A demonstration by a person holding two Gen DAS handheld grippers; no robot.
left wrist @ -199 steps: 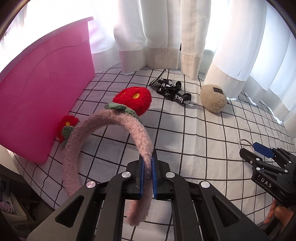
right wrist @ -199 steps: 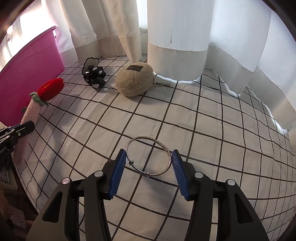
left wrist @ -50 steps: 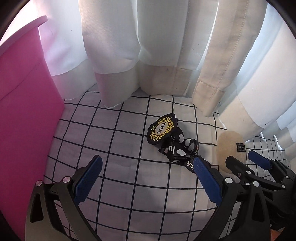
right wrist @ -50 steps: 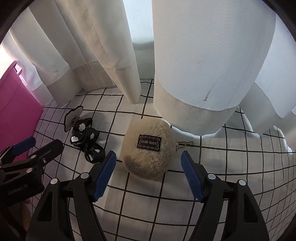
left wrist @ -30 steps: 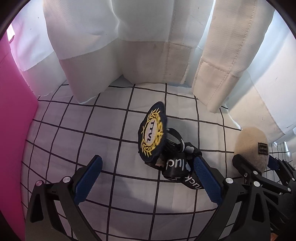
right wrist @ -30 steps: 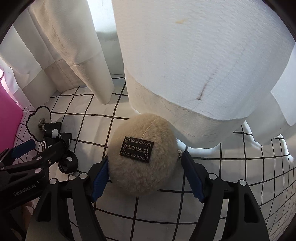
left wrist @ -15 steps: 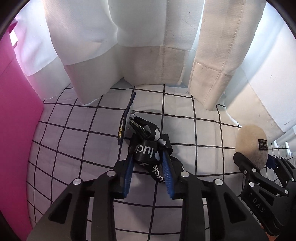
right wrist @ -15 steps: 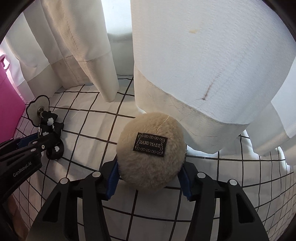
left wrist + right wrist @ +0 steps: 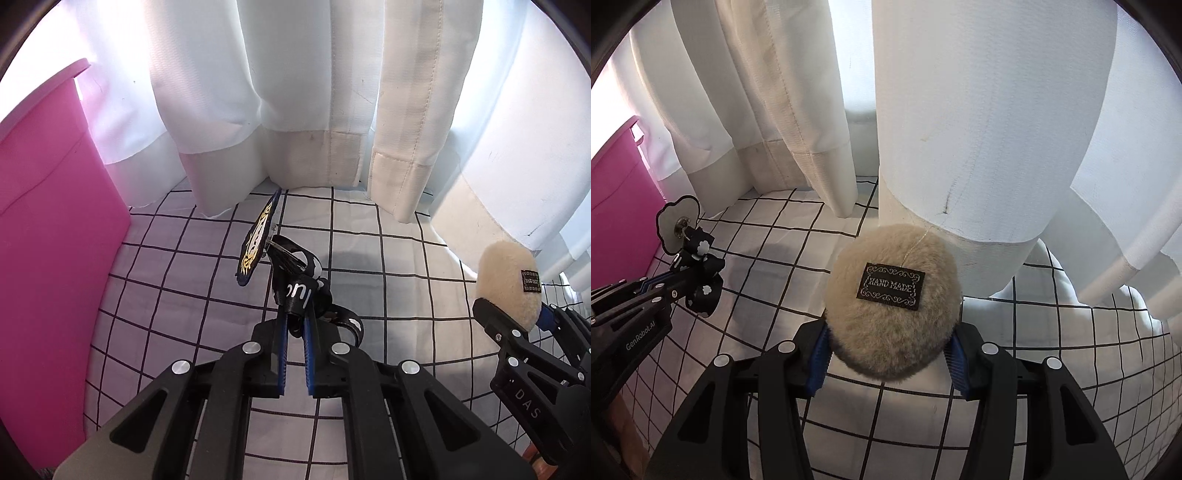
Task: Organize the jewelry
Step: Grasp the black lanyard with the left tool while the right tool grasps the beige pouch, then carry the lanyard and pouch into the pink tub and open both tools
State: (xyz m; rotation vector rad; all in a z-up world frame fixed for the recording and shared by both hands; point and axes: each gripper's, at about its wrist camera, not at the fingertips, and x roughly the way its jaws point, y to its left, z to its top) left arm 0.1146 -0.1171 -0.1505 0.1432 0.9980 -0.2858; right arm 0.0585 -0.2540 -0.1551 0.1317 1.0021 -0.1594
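Left wrist view: left gripper (image 9: 293,345), pads pressed onto the black printed strap (image 9: 301,291), strap raised clear of the grid-patterned cloth (image 9: 369,258) with a dark shadow beneath; embroidered badge (image 9: 256,243) dangling edge-on from the strap's far end, long axis running forward and slightly left of the pads. Pink bin (image 9: 48,258) standing upright at far left, open top above the badge's level, wall just beside the cloth's edge. Right wrist view: right gripper (image 9: 888,354), blue pads squeezing both flanks of the beige plush pompom (image 9: 892,306), woven label reading "HAND MADE" facing the lens; pompom seemingly lifted off the cloth, white curtain (image 9: 979,129) close behind it. Left gripper visible at left edge of this view, nearer the bin than the right. Judged step: both items gripped and lifted, carry toward the bin not yet made. Deciding relation: bin lying to the left of both grippers, left one nearer and likely first to reach over the rim; swinging badge a possible snag against the bin wall.
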